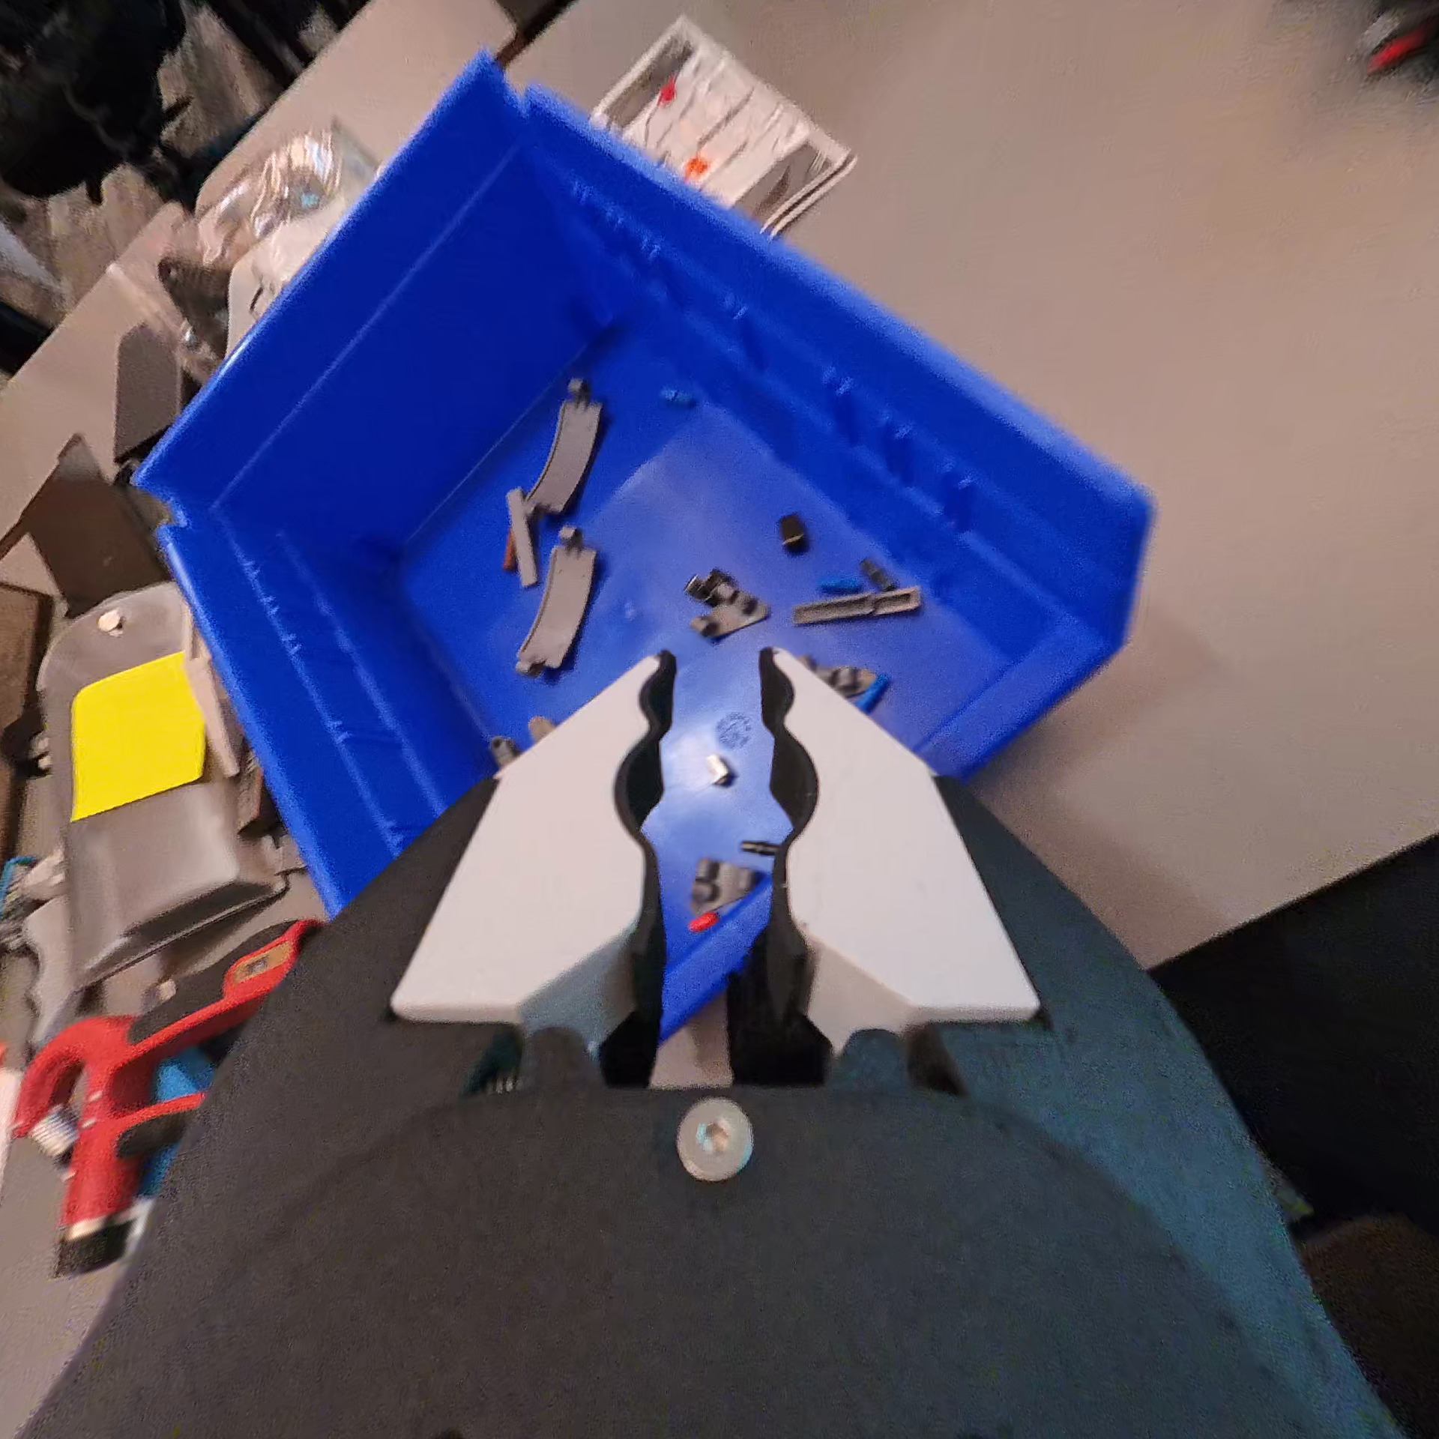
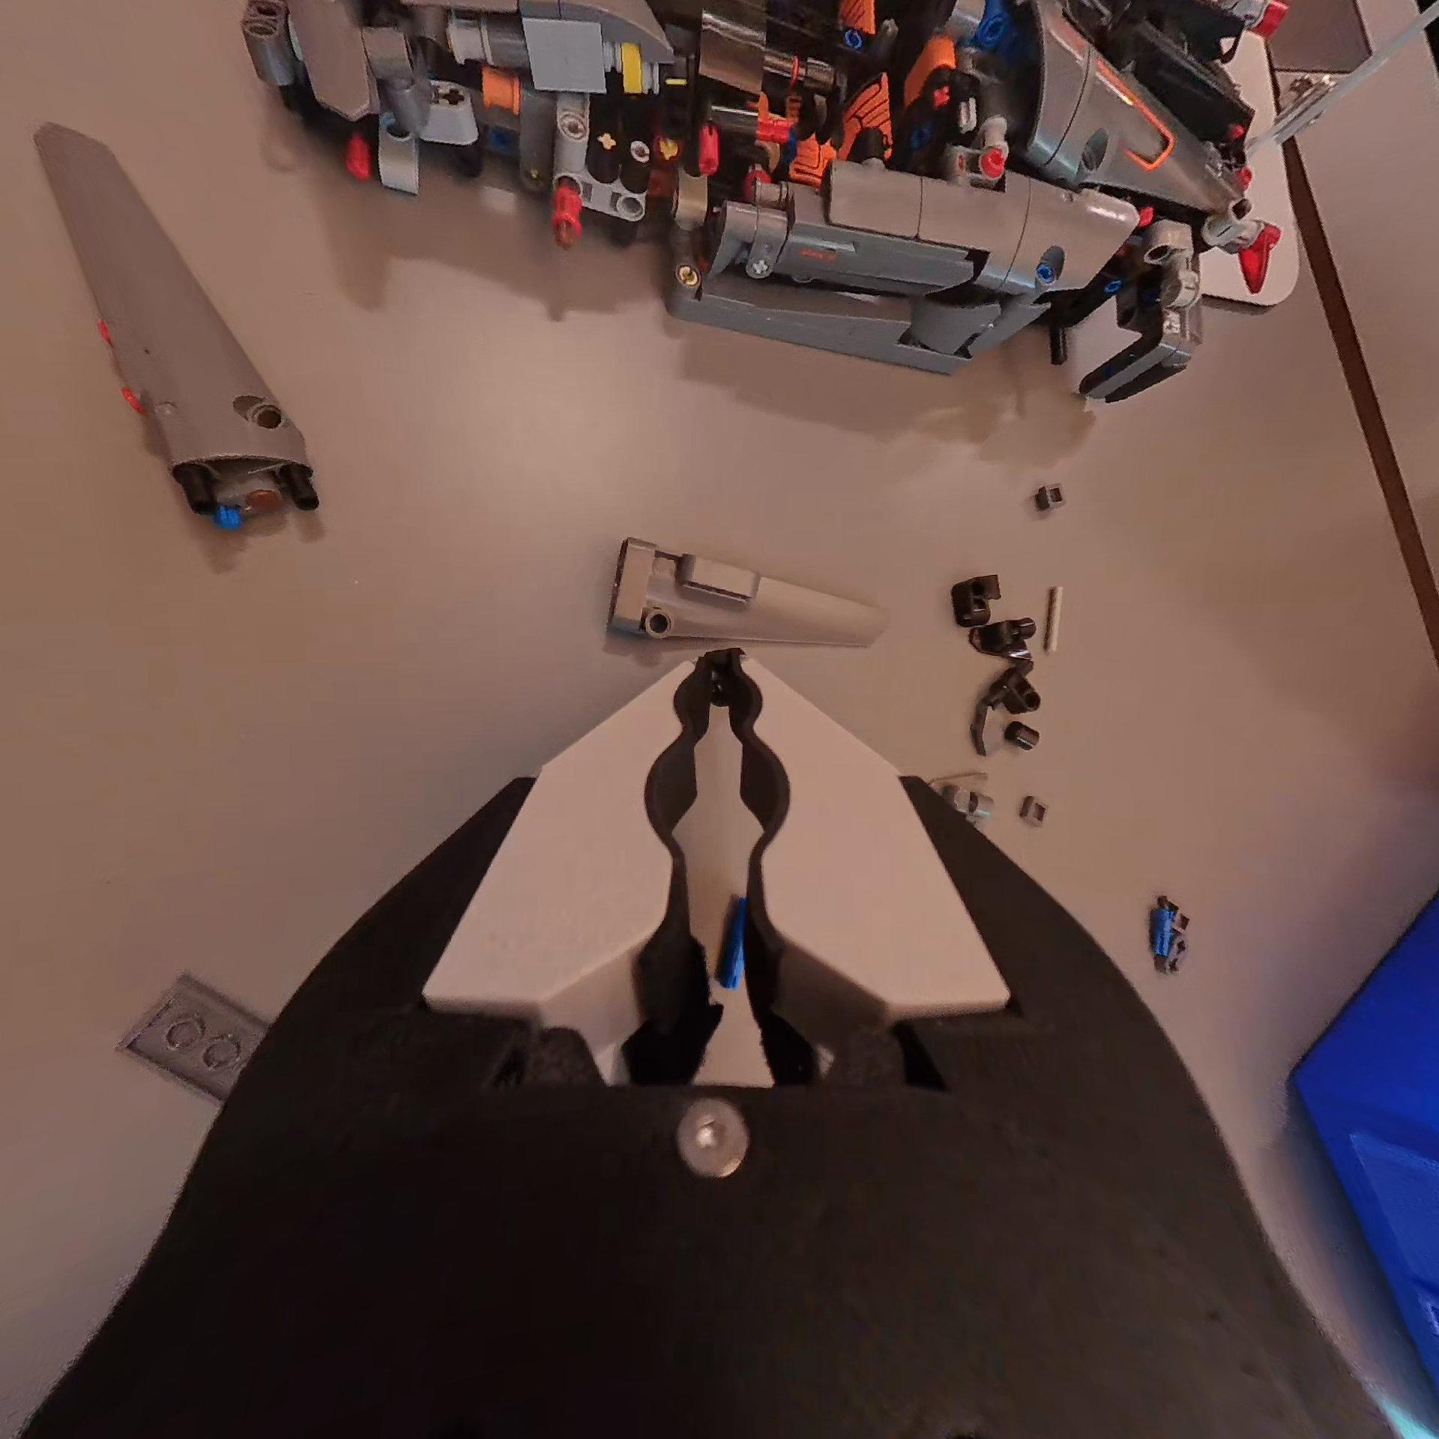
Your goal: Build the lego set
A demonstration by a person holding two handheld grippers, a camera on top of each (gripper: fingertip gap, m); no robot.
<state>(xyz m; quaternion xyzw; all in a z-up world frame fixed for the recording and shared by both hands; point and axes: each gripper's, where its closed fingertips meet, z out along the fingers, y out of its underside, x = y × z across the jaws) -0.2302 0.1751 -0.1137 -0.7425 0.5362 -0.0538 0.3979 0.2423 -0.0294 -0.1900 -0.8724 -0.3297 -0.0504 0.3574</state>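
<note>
My left gripper [image 1: 716, 662] is open and empty, hovering over the blue bin [image 1: 327, 405]. The bin holds several loose pieces: curved grey panels [image 1: 564, 459], a grey beam [image 1: 856, 607], small black connectors [image 1: 724, 603] and a red pin [image 1: 702, 923]. My right gripper [image 2: 720, 663] is shut on a small black piece [image 2: 720, 677] at its tips, just in front of a grey tapered panel assembly [image 2: 740, 611] lying on the table. A blue pin [image 2: 732, 942] lies on the table under the right fingers. The large grey, black and orange model [image 2: 895, 179] stands at the far edge.
A long grey blade part [image 2: 163, 311] lies at the left. Small black connectors [image 2: 1000, 662] and a thin grey axle [image 2: 1053, 619] lie at the right, and a grey plate [image 2: 191, 1036] at the lower left. The bin's corner [image 2: 1378, 1106] shows at the lower right. The instruction booklet [image 1: 724, 124] lies beyond the bin. The thin grey axle [image 2: 1053, 619] is about 12 cm from my right fingertips.
</note>
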